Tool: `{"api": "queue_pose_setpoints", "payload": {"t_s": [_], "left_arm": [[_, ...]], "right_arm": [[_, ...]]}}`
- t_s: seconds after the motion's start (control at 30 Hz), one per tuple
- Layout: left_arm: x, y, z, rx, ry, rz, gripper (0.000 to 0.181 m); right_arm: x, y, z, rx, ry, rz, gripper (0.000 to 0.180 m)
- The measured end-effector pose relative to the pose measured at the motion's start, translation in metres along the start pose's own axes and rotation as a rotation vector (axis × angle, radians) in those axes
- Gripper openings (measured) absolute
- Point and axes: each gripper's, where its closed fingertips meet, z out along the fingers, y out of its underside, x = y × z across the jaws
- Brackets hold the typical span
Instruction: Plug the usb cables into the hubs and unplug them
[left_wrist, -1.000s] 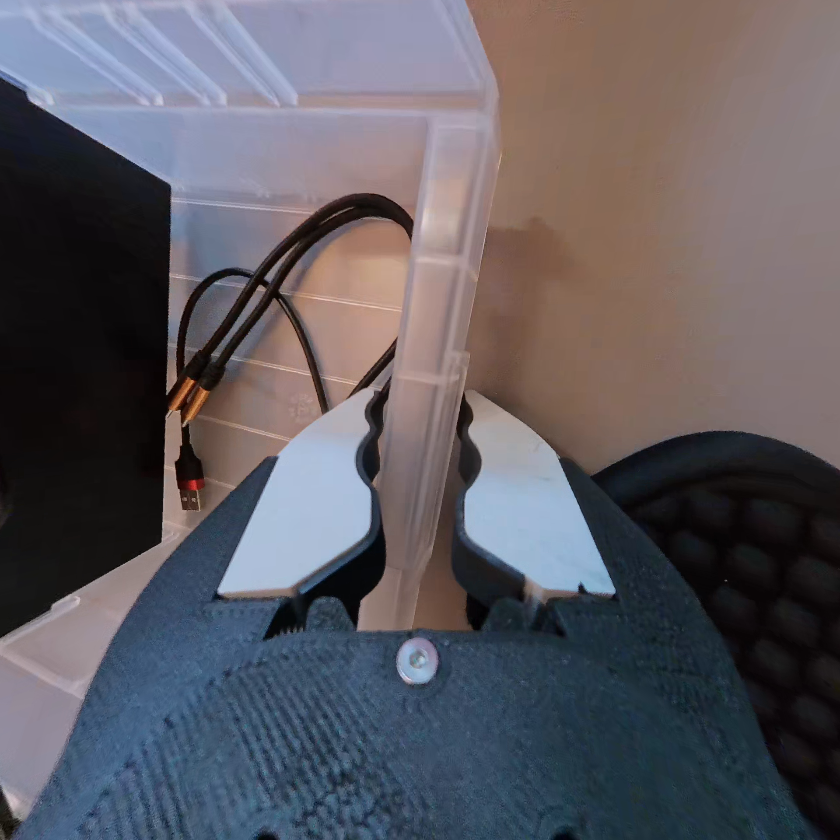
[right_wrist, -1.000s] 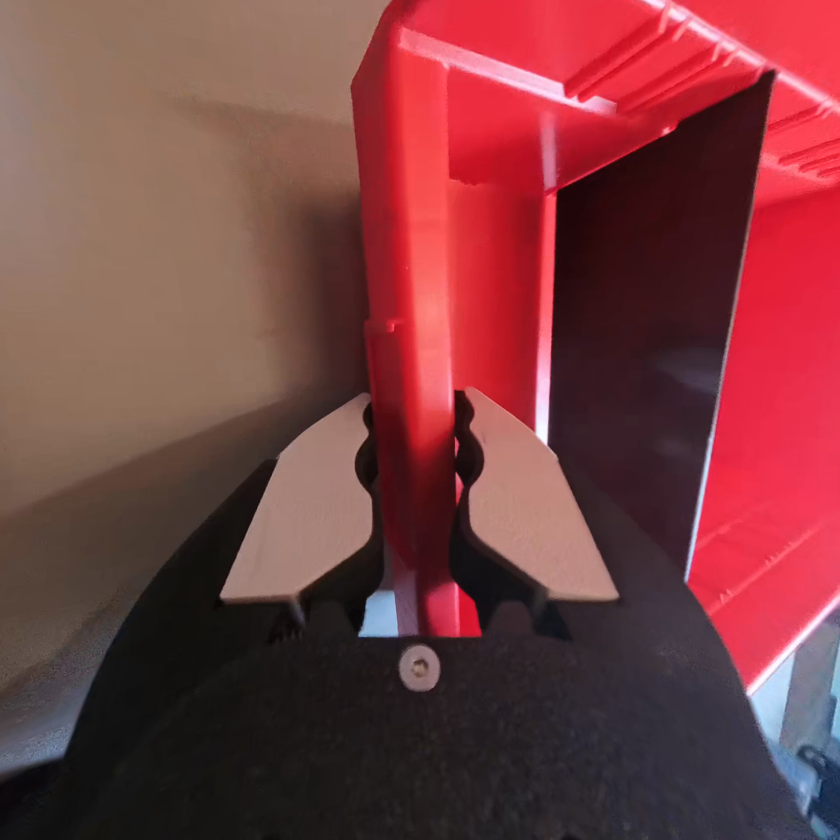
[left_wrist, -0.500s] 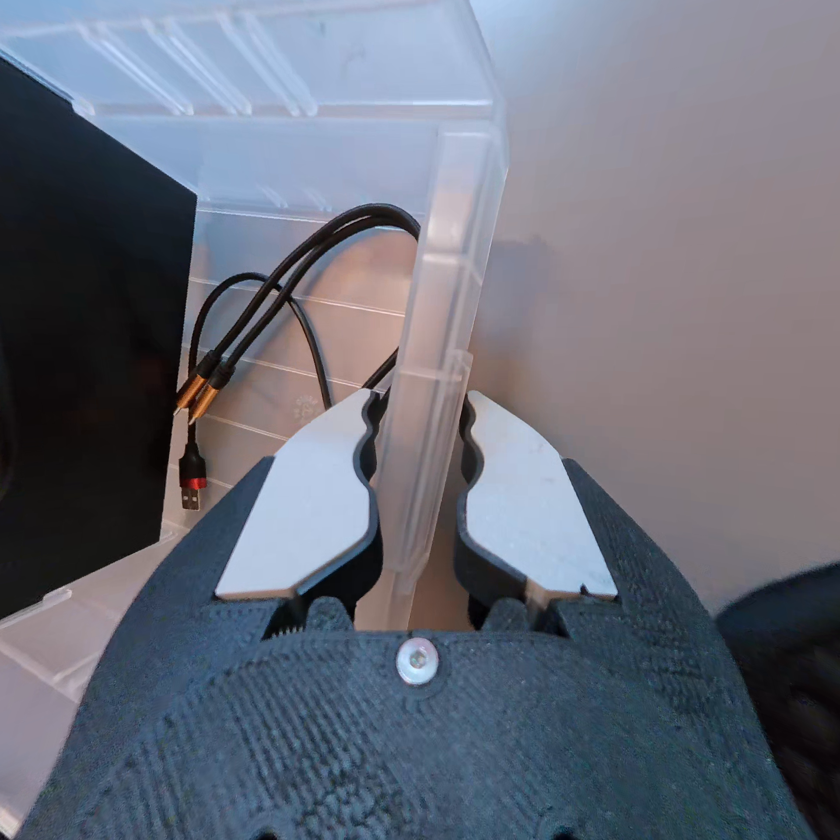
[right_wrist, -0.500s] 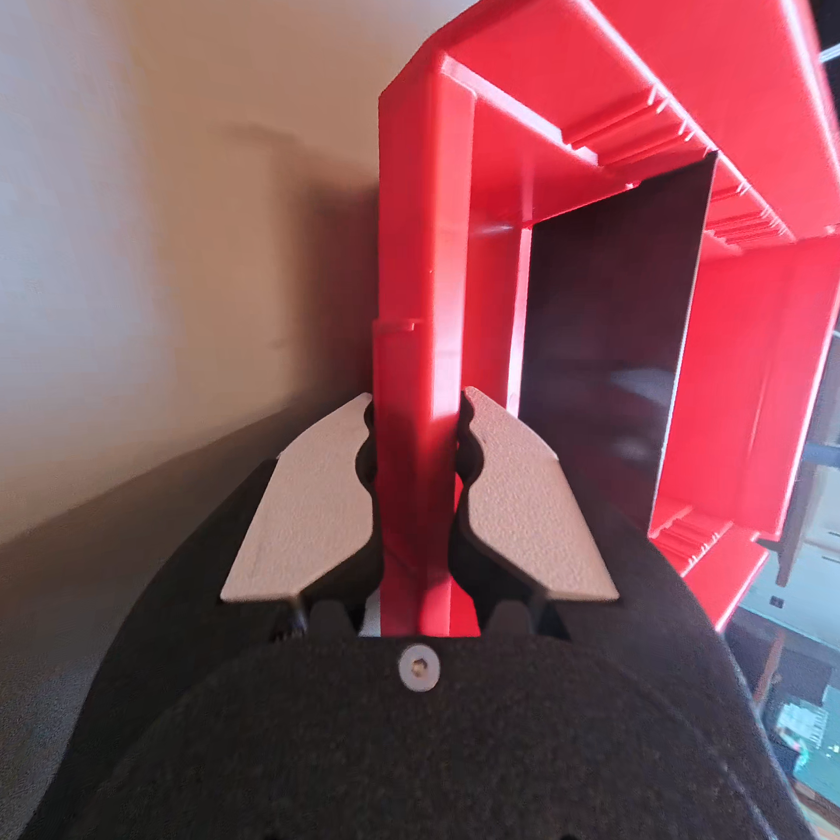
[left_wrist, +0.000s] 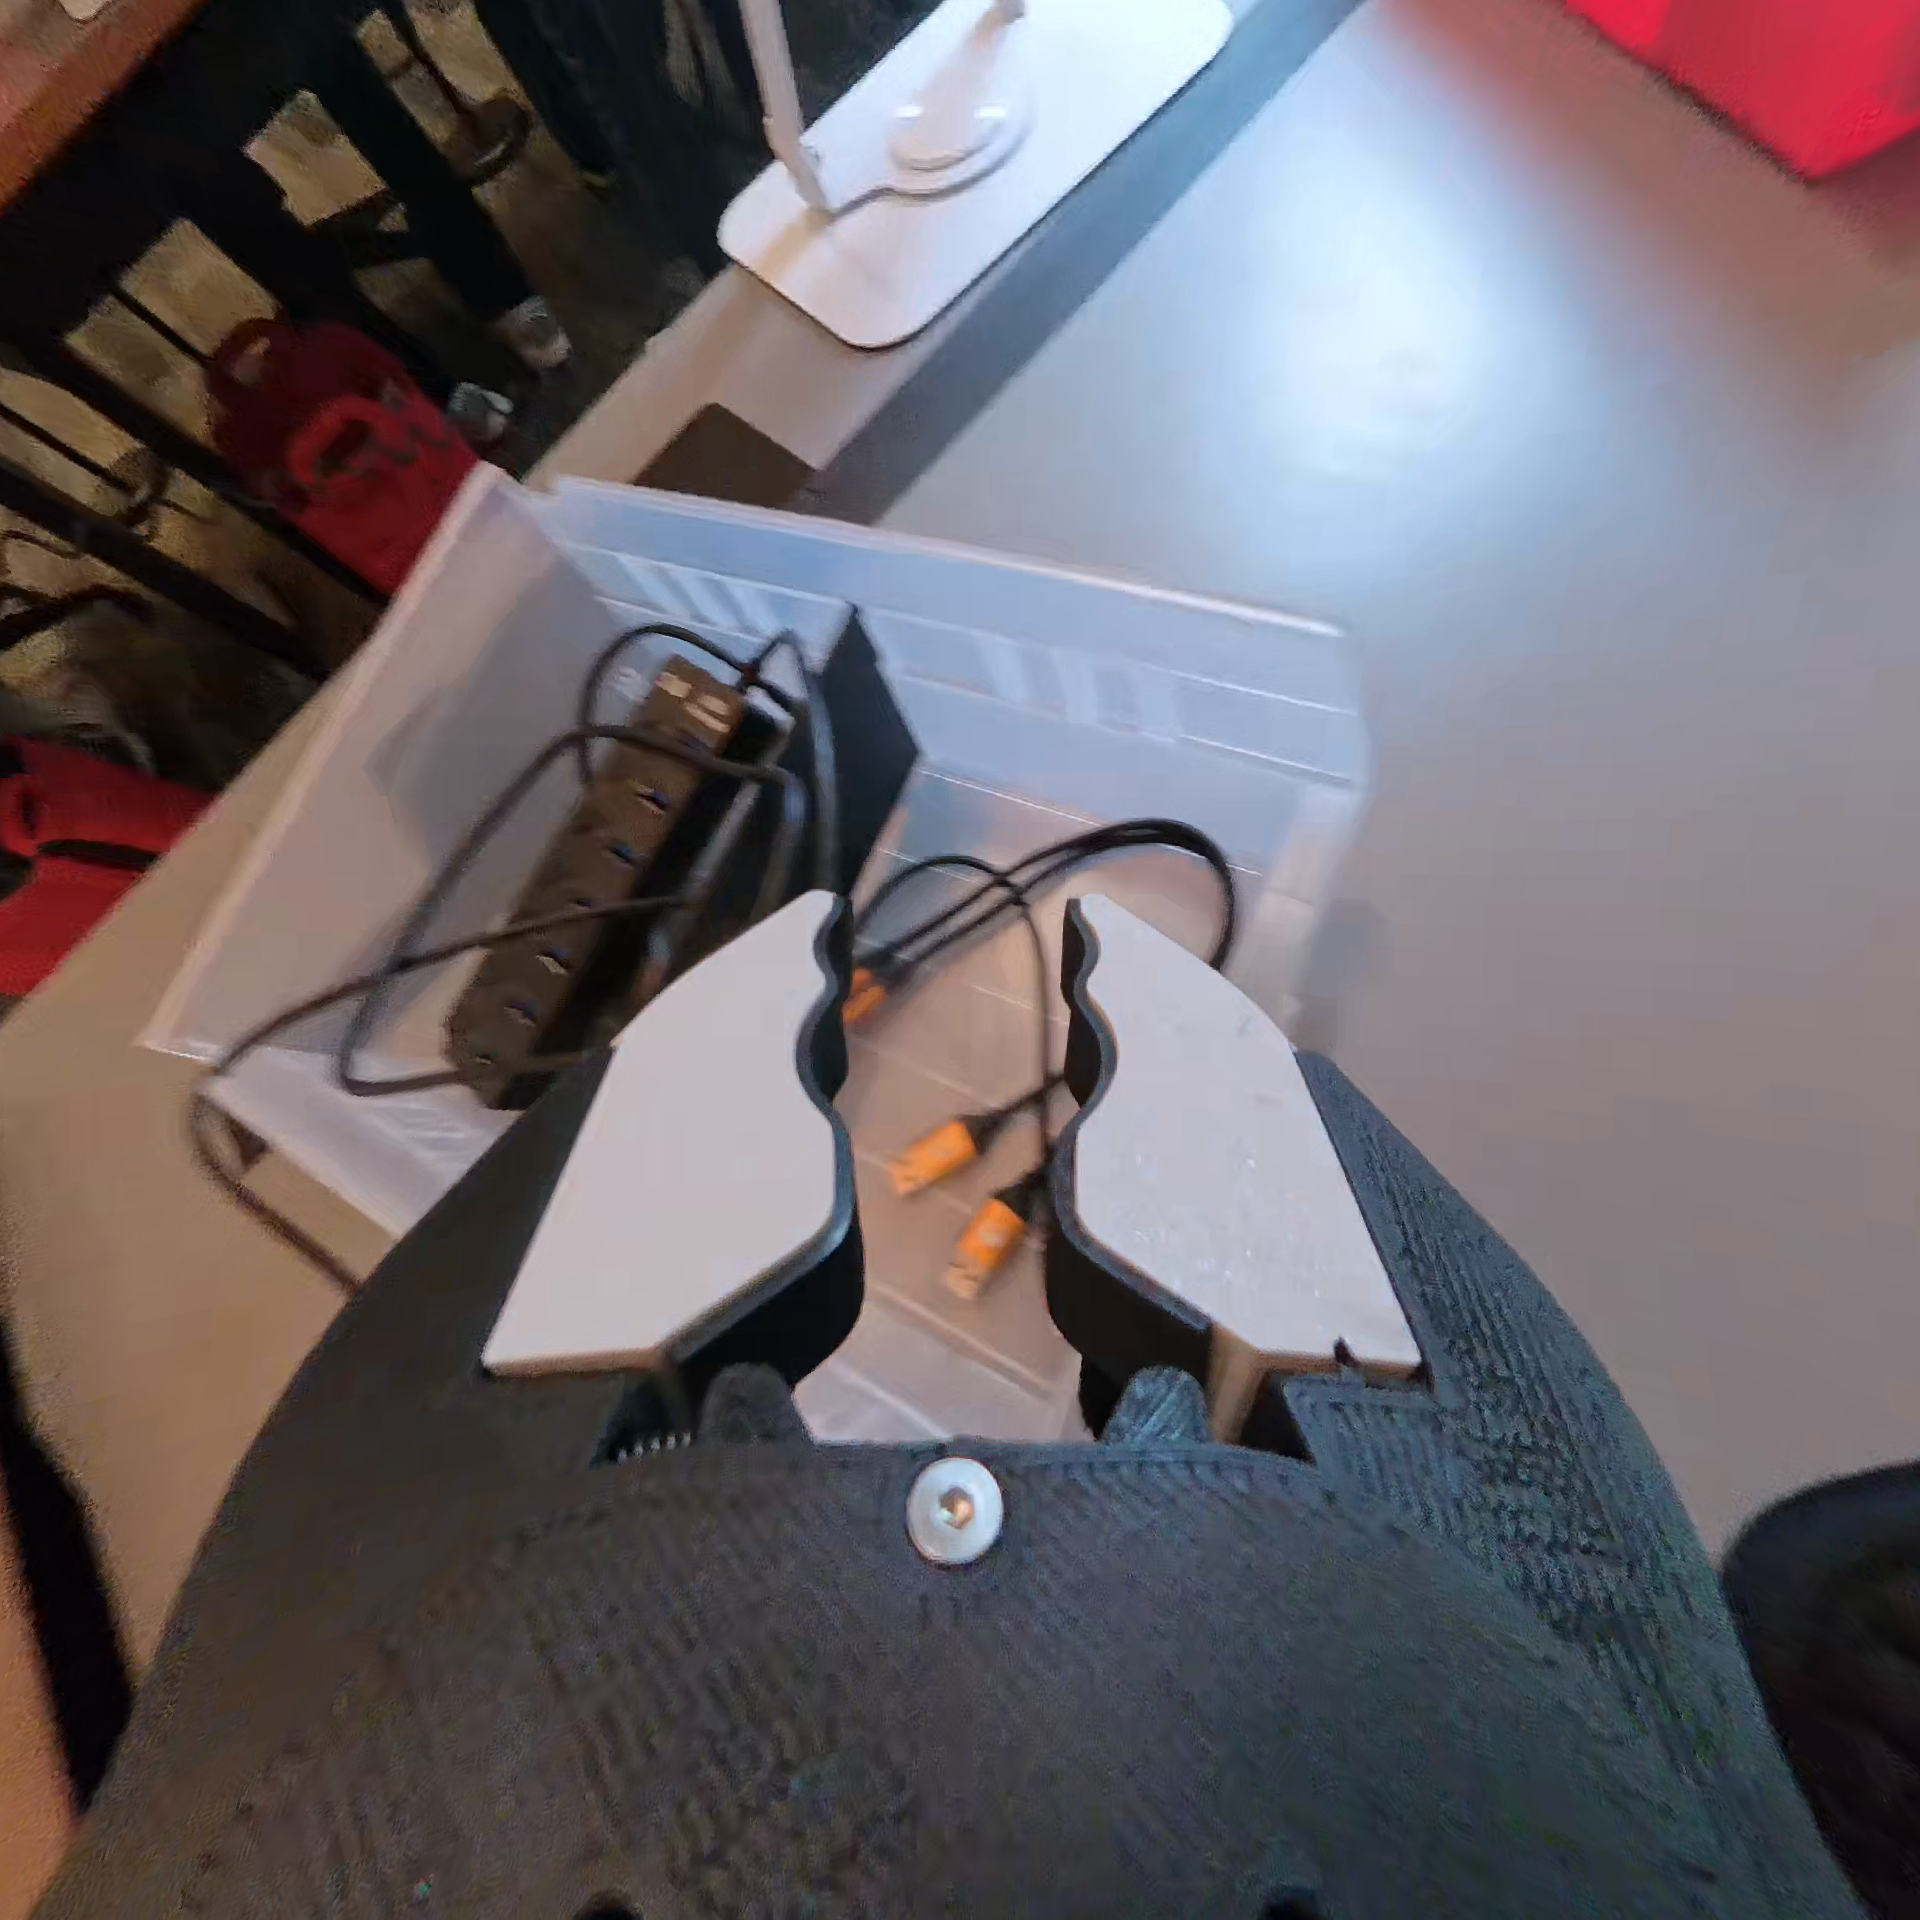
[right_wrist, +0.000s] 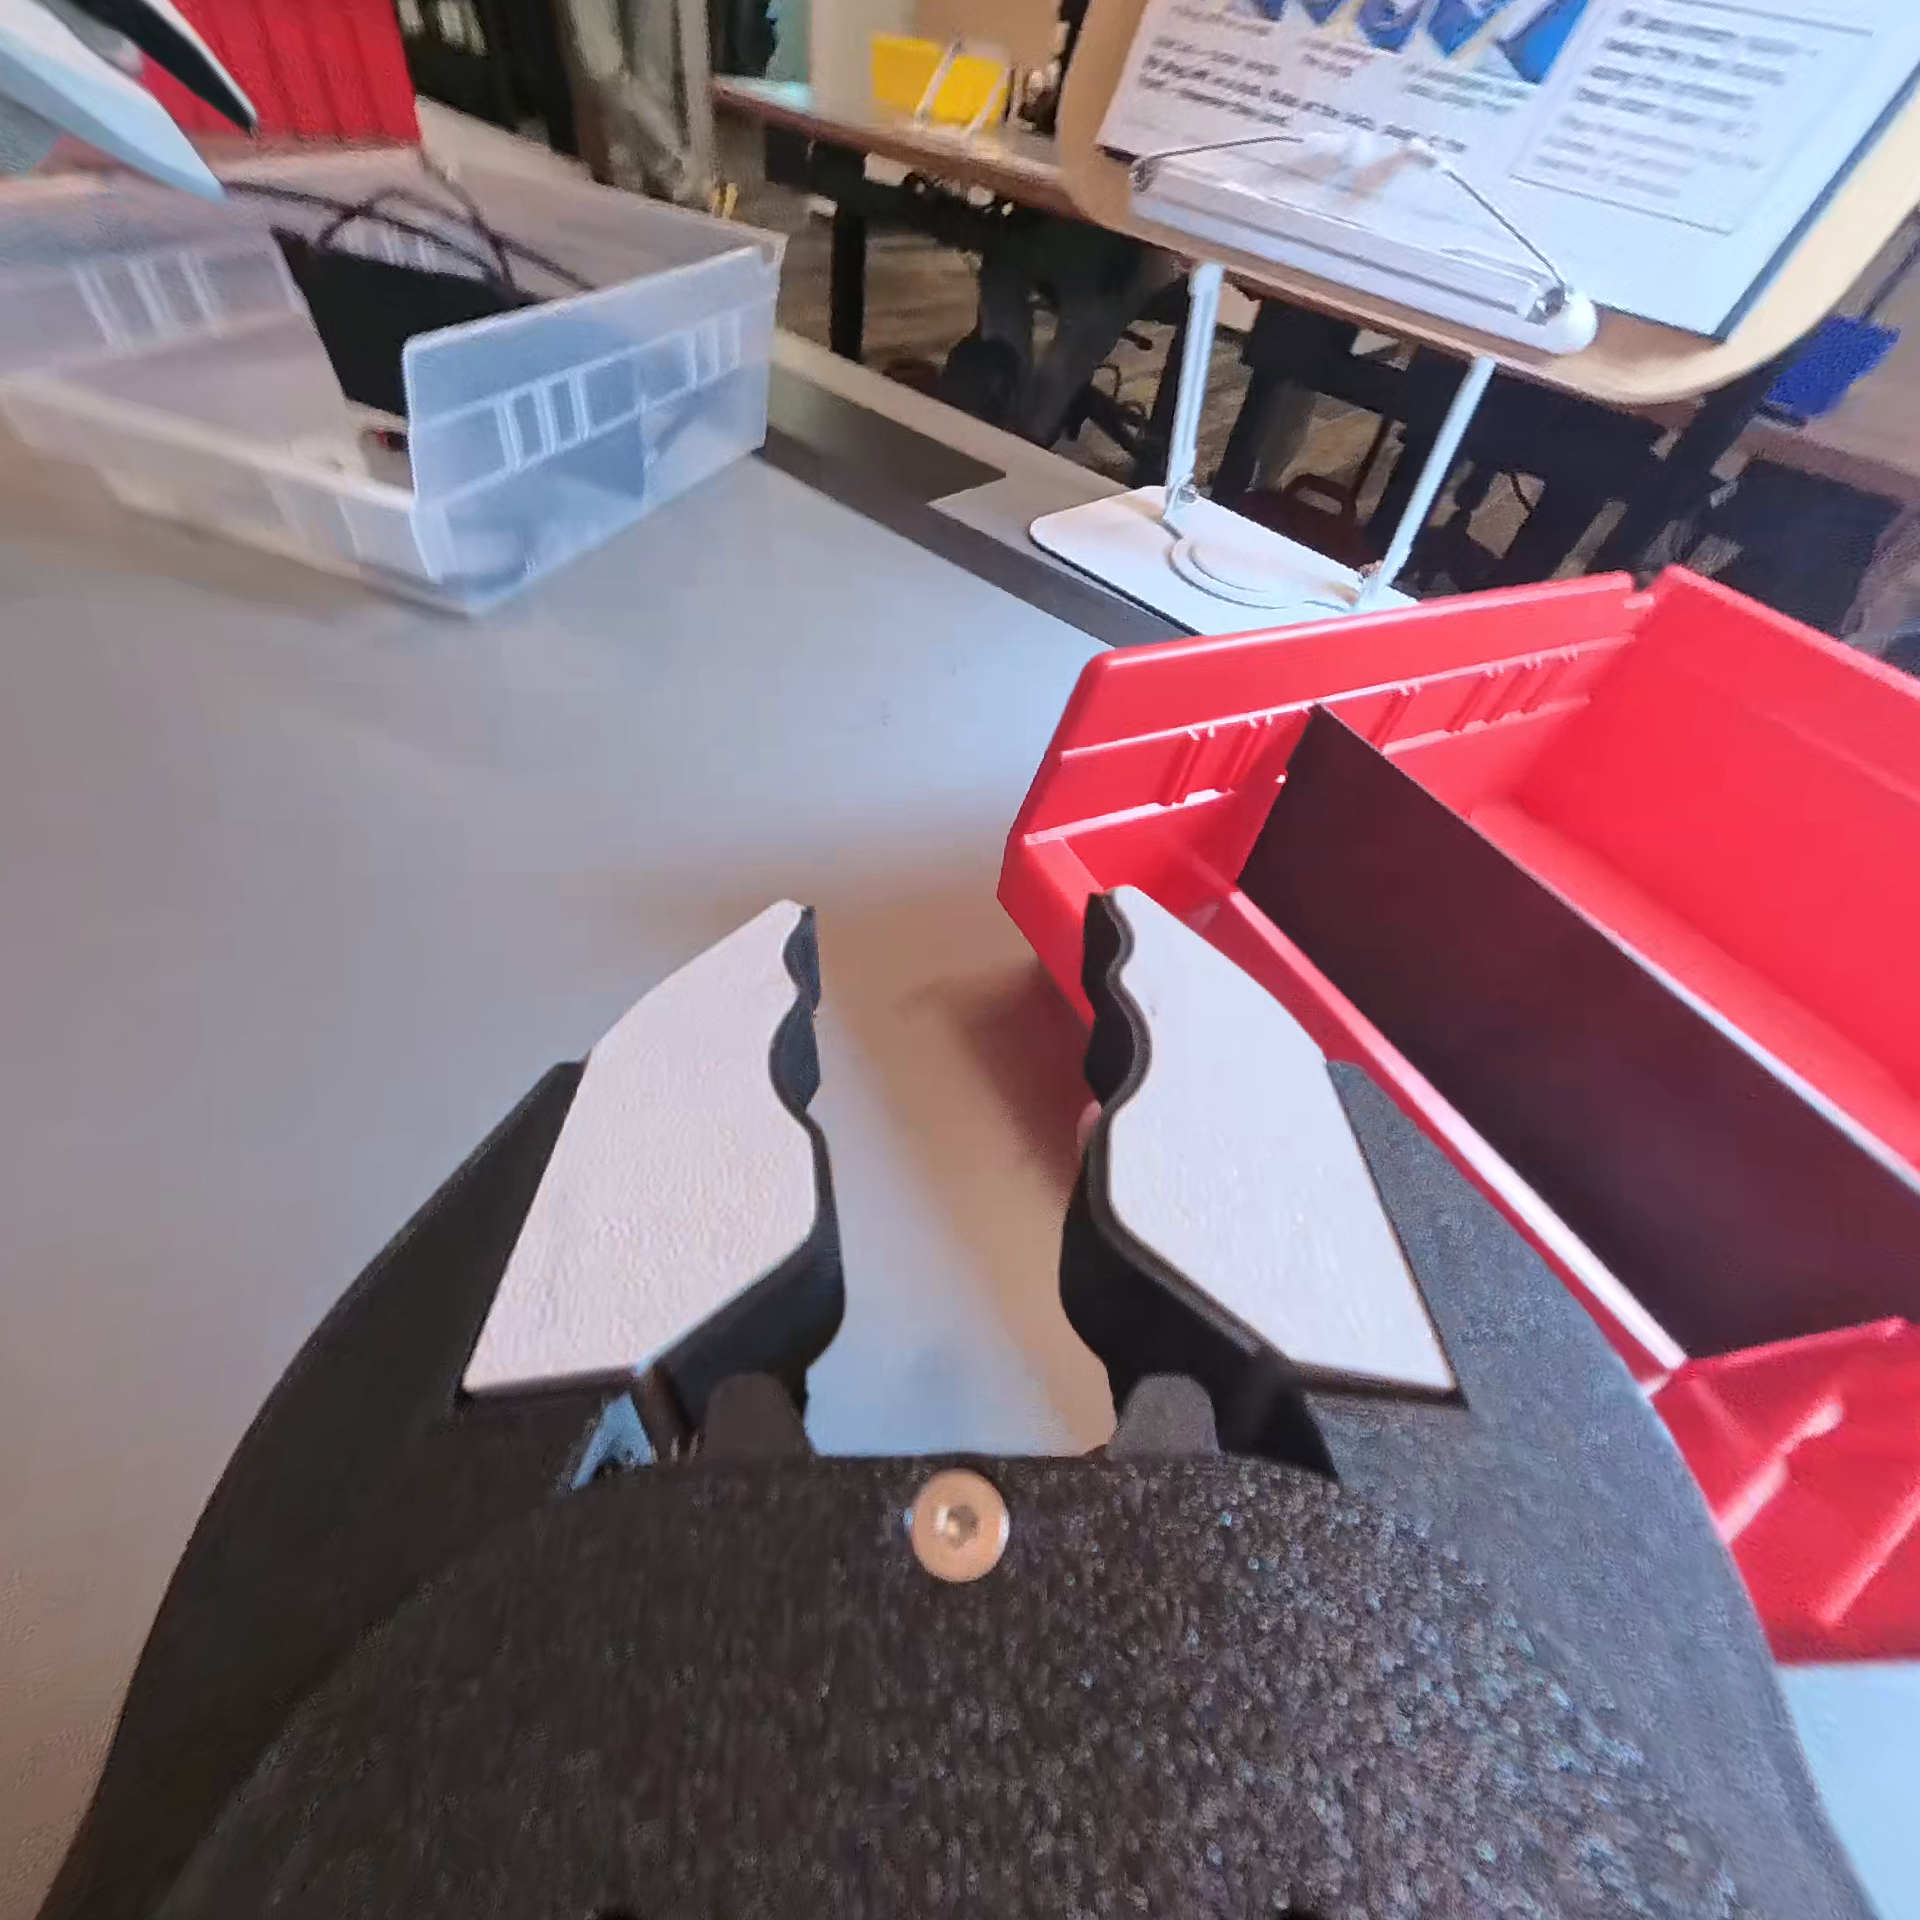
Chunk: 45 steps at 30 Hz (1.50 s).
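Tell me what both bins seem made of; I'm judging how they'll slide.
Clear bin: frosted translucent plastic, probably; its ribbed walls show the hub and cables through them. Red bin: opaque glossy moulded plastic, by its sheen and ribs. Both look hard and smooth.

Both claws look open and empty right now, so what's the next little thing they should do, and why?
Probably lower the left gripper onto one orange-tipped cable plug lying loose in the clear bin. Its jaws stand open right above those plugs, and the black hub lies just across the bin's divider. The right gripper hangs open and empty beside the red bin, which shows no cables.
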Motion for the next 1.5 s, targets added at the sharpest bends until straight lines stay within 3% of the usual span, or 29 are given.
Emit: {"api": "queue_pose_setpoints", "payload": {"t_s": [0.03, 0.27, 0.53, 0.7, 0.77, 0.83, 1.0, 1.3, 1.5], "left_arm": [[-0.013, -0.006, 0.002, -0.018, -0.013, 0.012, 0.038], [-0.083, -0.017, 0.070, -0.353, 0.001, 0.219, 0.042], [-0.100, 0.019, 0.141, -0.714, 0.247, 0.386, 0.060], [-0.098, 0.039, 0.163, -0.822, 0.316, 0.425, 0.067], [-0.093, 0.040, 0.164, -0.815, 0.361, 0.436, 0.054], [-0.094, 0.040, 0.163, -0.801, 0.348, 0.455, 0.052], [-0.104, 0.009, 0.134, -0.678, 0.275, 0.432, 0.052], [-0.122, -0.114, 0.008, -0.075, 0.106, 0.220, 0.052], [-0.059, -0.204, -0.080, 0.316, 0.087, 0.245, 0.052]], "right_arm": [[0.001, 0.002, -0.001, 0.010, 0.010, 0.040, 0.050], [0.006, 0.020, 0.004, 0.030, 0.012, 0.121, 0.051], [0.006, 0.024, 0.004, 0.025, 0.018, 0.069, 0.051], [0.010, 0.026, 0.005, 0.019, 0.011, 0.083, 0.049], [0.010, 0.028, 0.006, 0.012, 0.006, 0.082, 0.048], [0.009, 0.029, 0.006, 0.004, 0.001, 0.080, 0.048], [0.005, 0.026, 0.003, 0.012, -0.007, 0.057, 0.045], [-0.006, 0.011, -0.005, 0.066, -0.014, -0.007, 0.042], [-0.022, -0.013, 0.002, 0.102, -0.032, -0.076, 0.043]]}}
